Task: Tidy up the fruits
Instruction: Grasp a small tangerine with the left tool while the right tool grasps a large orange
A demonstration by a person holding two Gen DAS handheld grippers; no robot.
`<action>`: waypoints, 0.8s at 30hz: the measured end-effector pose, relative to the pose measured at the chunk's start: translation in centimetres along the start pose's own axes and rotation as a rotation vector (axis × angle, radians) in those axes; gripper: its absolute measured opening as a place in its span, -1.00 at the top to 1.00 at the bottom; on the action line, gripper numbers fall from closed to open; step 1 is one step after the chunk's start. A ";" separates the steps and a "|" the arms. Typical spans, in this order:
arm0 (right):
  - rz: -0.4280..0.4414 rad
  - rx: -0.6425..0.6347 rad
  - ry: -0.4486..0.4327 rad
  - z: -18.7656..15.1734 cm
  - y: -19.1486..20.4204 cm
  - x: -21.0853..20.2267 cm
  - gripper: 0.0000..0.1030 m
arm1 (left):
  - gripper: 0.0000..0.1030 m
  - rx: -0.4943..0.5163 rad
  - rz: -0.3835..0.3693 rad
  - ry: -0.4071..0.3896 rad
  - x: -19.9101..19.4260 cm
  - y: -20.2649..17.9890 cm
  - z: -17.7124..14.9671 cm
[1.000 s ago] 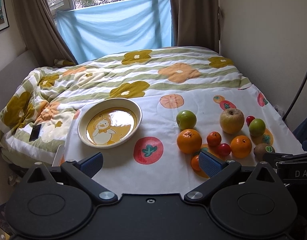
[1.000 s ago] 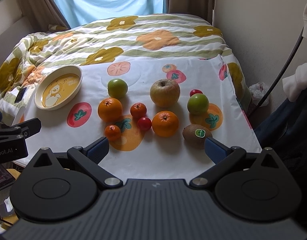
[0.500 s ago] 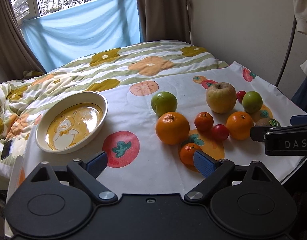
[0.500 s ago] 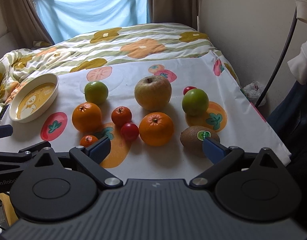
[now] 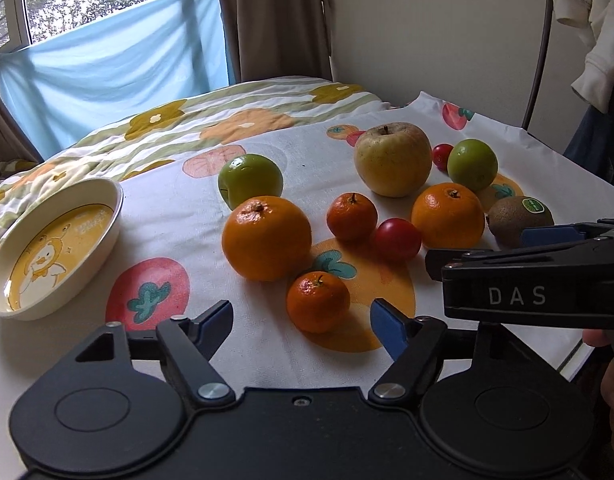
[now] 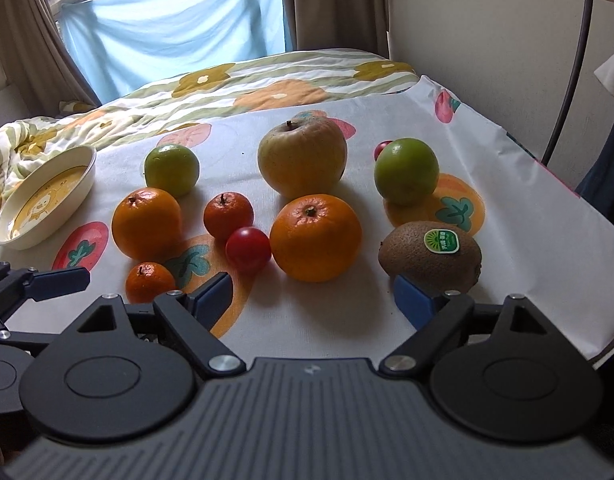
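1. Jaws: left gripper (image 5: pixel 301 320) closing, nothing pinched; small mandarin (image 5: pixel 318 301) sits just ahead between the tips. Right gripper (image 6: pixel 313 294) spread, empty.
2. Change: both grippers have dropped closer to the fruit than a second ago; a first pick looks imminent.
3. Container: duck plate (image 5: pixel 103 236) at 10 o'clock of the fruit cluster holds no fruit.
4. Kiwi (image 6: pixel 429 256) lies at 1 o'clock of the right gripper.

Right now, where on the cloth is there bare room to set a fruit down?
Free: the strip of cloth between the duck plate and the green apple; also the plate's own floor. Crowded: around the cherry tomato, where the big orange and small mandarin touch or nearly touch it.
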State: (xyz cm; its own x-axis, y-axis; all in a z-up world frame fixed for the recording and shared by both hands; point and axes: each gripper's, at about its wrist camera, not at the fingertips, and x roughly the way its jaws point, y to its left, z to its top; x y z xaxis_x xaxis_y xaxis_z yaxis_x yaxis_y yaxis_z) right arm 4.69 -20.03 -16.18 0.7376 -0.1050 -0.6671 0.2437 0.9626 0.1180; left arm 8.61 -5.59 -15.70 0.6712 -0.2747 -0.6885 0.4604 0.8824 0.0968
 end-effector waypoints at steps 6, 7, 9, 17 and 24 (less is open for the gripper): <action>0.008 0.037 -0.018 0.5 -0.2 1.3 -0.78 | -0.15 0.015 -0.003 0.007 0.9 -0.5 0.2; 0.008 0.045 -0.023 0.7 -0.2 1.4 -0.74 | -0.11 0.015 -0.004 0.010 1.1 -0.5 0.2; 0.006 0.060 -0.027 0.8 -0.3 1.6 -0.69 | -0.05 0.015 -0.004 0.013 1.2 -0.6 0.3; 0.015 0.124 -0.029 1.4 -1.1 2.1 -0.61 | 0.19 0.012 -0.014 0.021 1.4 -0.9 0.6; 0.034 0.158 -0.010 1.6 -1.7 2.8 -0.56 | 0.20 0.007 -0.013 0.022 1.4 -0.9 0.6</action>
State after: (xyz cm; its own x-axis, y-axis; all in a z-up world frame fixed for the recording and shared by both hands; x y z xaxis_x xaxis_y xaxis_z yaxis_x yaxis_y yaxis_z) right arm 7.38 -22.38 -17.04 0.7533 -0.0766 -0.6532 0.3141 0.9145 0.2549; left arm 9.51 -6.97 -16.29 0.6521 -0.2771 -0.7057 0.4729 0.8762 0.0929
